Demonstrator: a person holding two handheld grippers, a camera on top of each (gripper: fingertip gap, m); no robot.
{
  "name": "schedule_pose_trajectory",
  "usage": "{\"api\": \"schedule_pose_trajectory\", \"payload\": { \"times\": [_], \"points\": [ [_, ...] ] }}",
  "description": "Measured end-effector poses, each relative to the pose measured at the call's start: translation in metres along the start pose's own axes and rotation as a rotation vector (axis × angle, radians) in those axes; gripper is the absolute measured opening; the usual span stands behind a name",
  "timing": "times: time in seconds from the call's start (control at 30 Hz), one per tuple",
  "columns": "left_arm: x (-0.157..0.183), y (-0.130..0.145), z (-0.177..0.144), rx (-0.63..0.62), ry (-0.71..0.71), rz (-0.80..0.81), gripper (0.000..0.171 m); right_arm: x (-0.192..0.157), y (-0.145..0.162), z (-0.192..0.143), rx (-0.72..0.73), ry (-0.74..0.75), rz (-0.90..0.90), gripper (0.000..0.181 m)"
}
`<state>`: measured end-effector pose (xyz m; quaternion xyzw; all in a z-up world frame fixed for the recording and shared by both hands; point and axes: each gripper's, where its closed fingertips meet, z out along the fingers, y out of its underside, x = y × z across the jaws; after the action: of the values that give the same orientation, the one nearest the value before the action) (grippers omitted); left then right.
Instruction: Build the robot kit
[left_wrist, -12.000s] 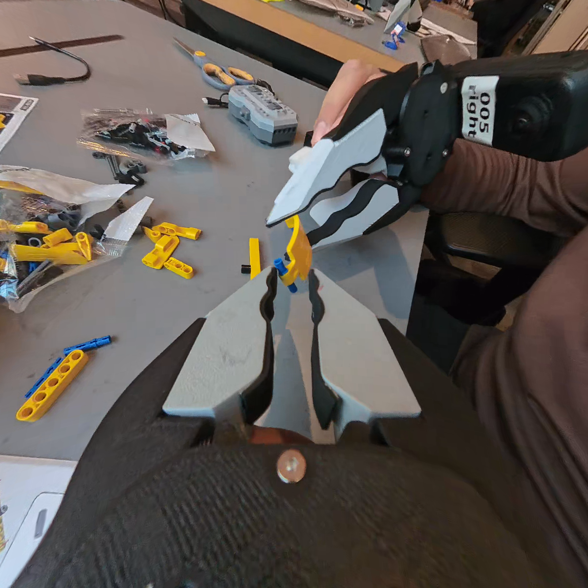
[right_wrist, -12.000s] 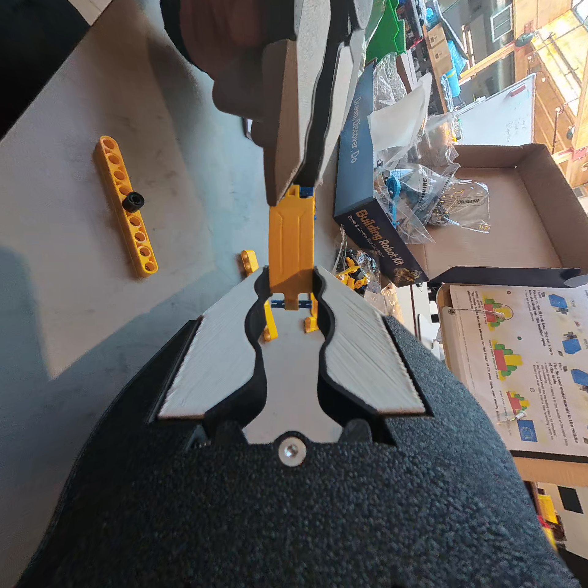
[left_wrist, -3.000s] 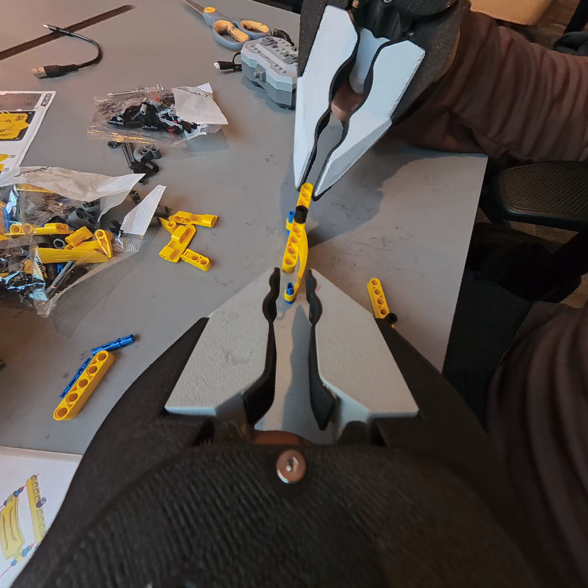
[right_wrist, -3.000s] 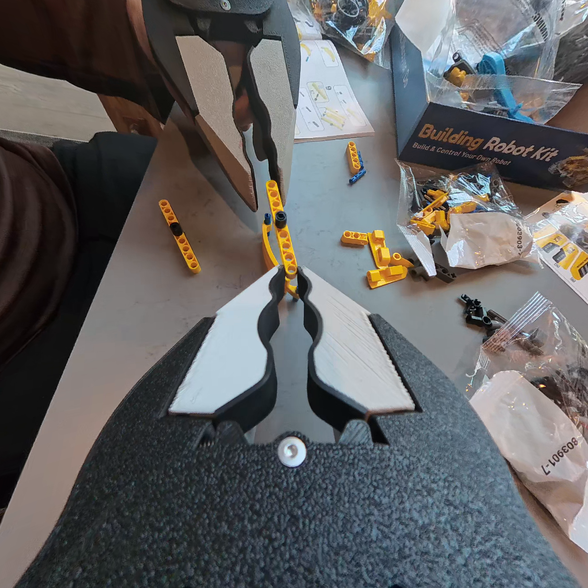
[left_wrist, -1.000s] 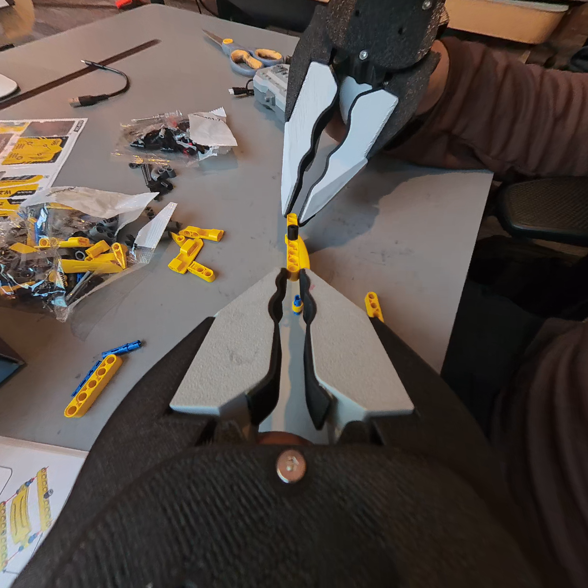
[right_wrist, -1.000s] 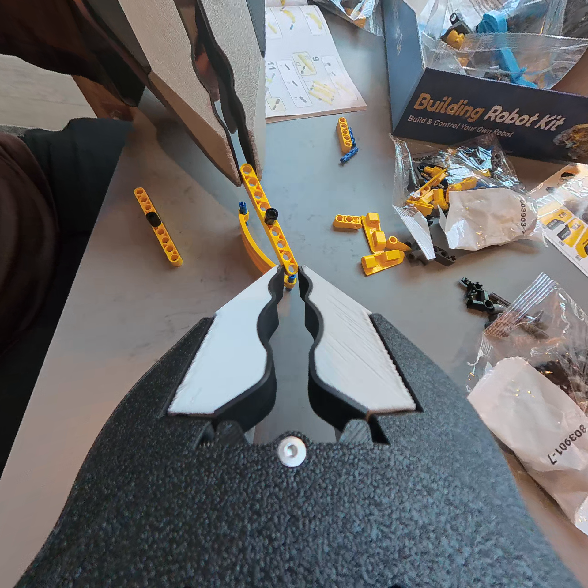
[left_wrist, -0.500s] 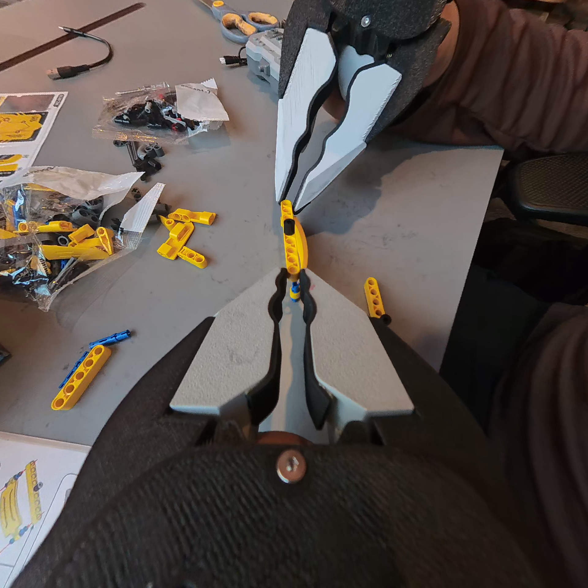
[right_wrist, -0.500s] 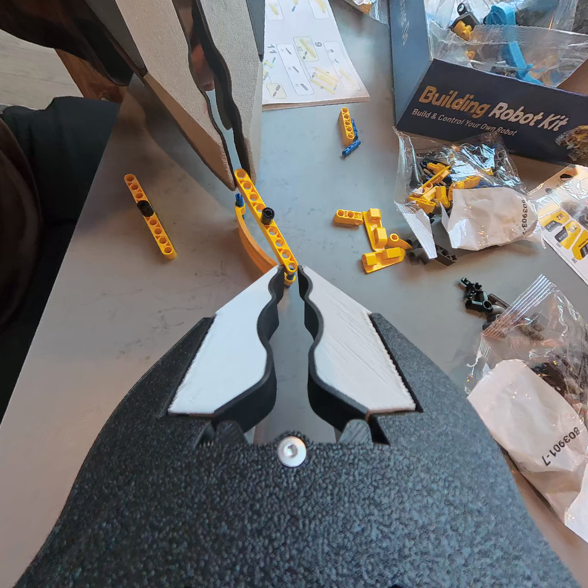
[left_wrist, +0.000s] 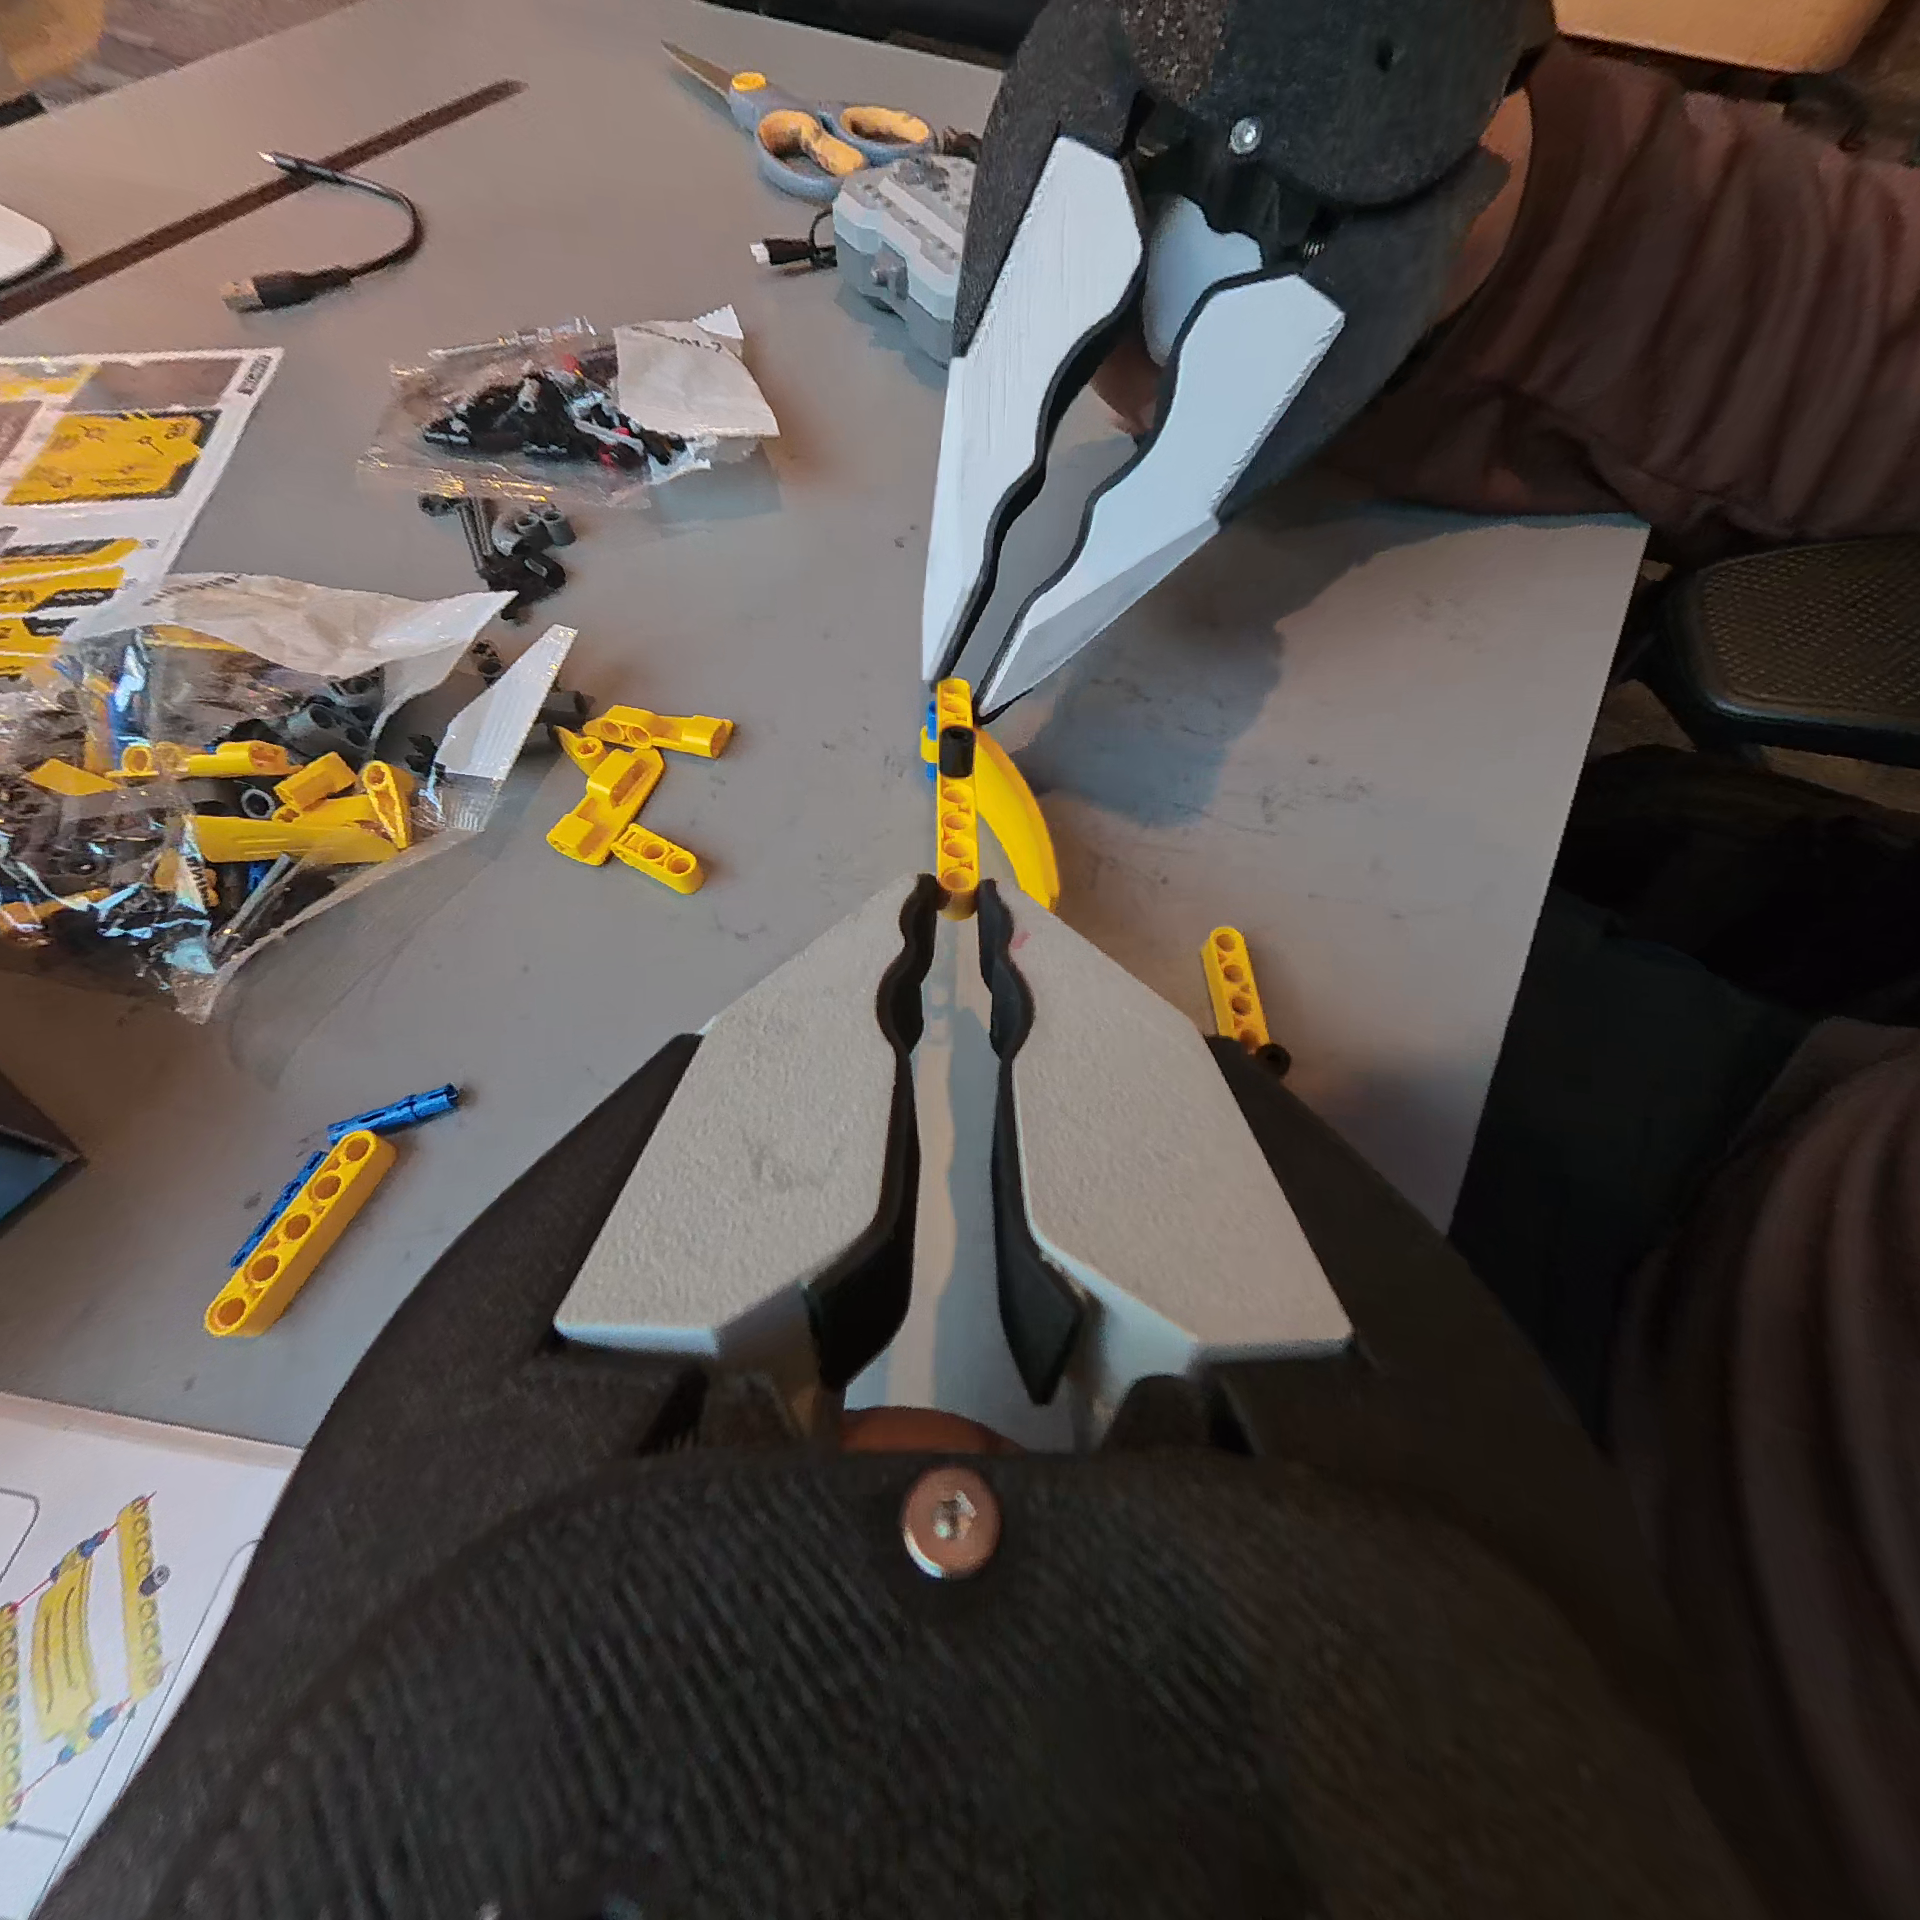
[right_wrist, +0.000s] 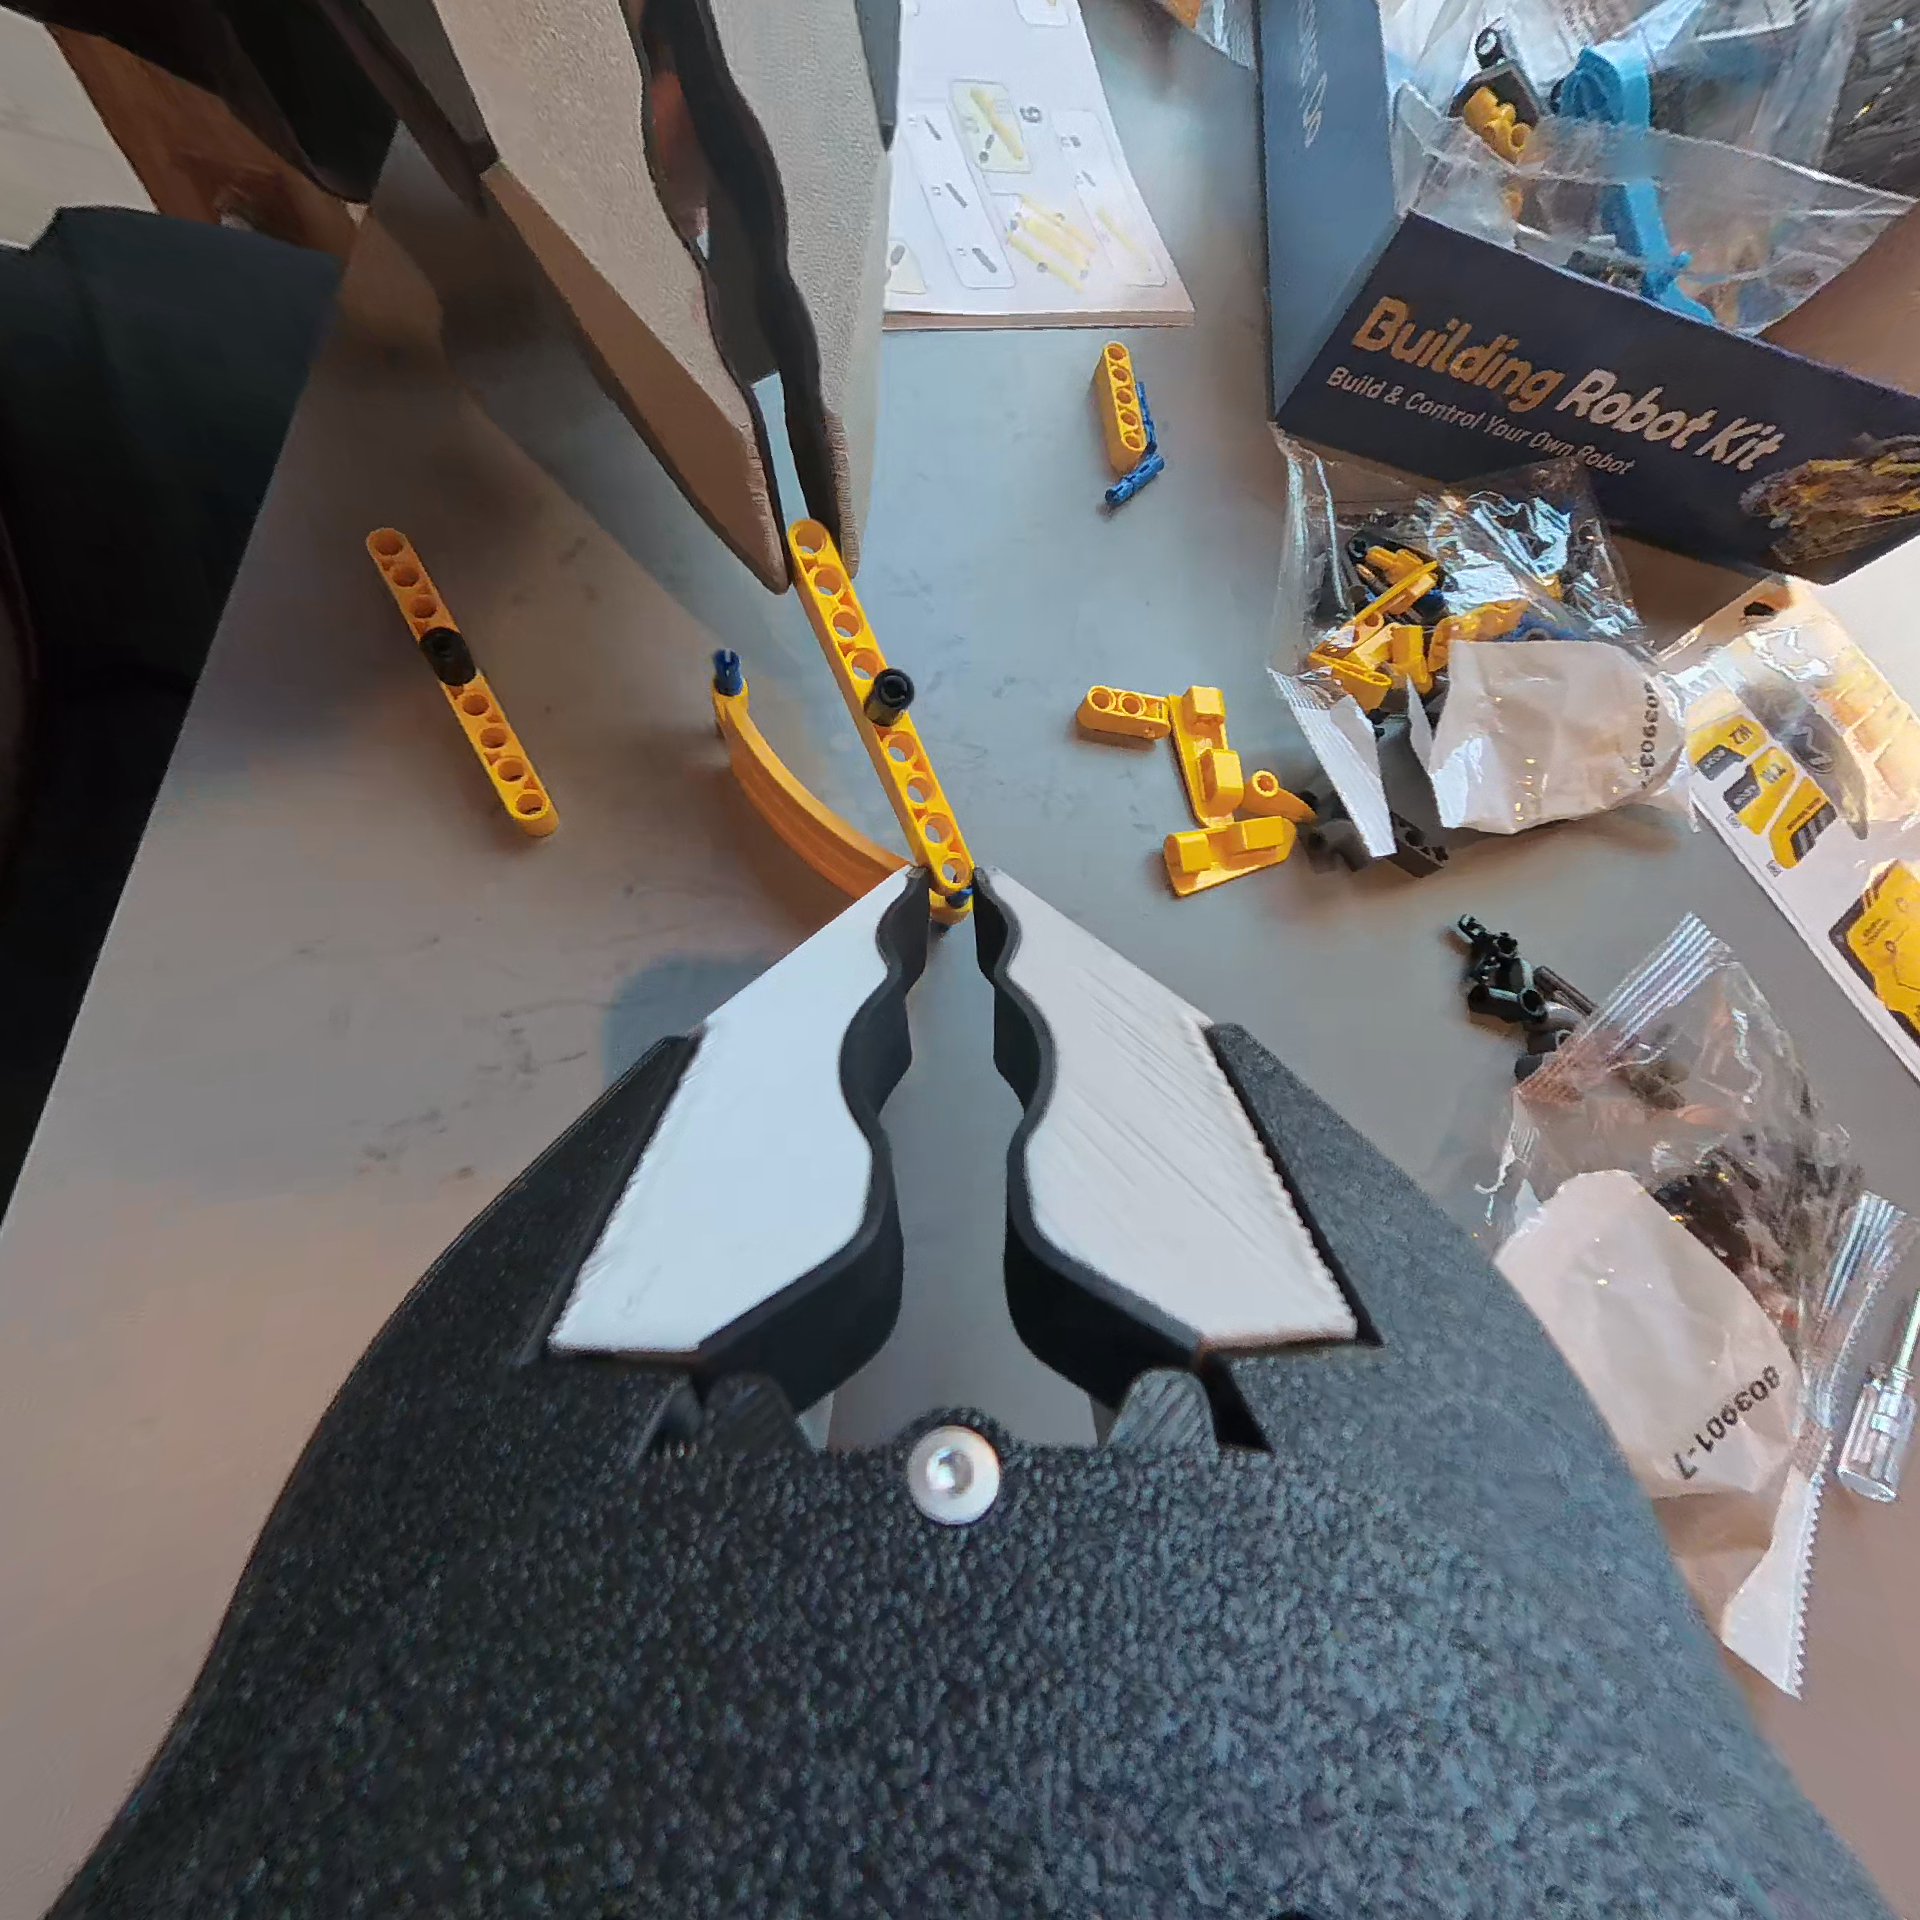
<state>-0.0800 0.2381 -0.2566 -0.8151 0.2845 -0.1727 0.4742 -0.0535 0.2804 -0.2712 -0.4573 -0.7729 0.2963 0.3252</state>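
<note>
Both grippers, left (left_wrist: 949, 902) and right (right_wrist: 951, 902), pinch opposite ends of long yellow holed plastic beam (right_wrist: 883, 717); we judge it spans them, steadied above grey table (right_wrist: 312, 987), curved yellow panel (right_wrist: 790, 795) attached

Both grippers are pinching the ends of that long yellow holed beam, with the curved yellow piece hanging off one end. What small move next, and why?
Probably swing the curved yellow panel up toward the yellow beam. The right gripper and left gripper each pinch one beam end in their jaws. The panel joins only at the right gripper's end; its blue pin stands clear of the beam's holes.
</note>
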Motion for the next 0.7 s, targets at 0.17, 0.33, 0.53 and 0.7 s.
{"api": "schedule_pose_trajectory", "payload": {
  "times": [0.17,0.33,0.53,0.7],
  "points": [
    [0.001,-0.007,0.000,0.038,-0.049,0.023,0.005,0.005,-0.006,-0.010,0.062,-0.029,0.089,0.009],
    [-0.006,-0.010,-0.007,0.071,-0.035,-0.032,0.005,0.004,-0.011,-0.018,0.104,-0.091,0.182,0.033],
    [-0.019,-0.018,-0.021,0.106,-0.056,-0.056,0.005,0.001,0.000,0.002,0.036,-0.093,0.160,0.047],
    [-0.018,-0.021,-0.023,0.124,-0.042,-0.074,0.005,-0.006,0.006,0.016,-0.012,-0.151,0.199,0.052]
  ]
}}
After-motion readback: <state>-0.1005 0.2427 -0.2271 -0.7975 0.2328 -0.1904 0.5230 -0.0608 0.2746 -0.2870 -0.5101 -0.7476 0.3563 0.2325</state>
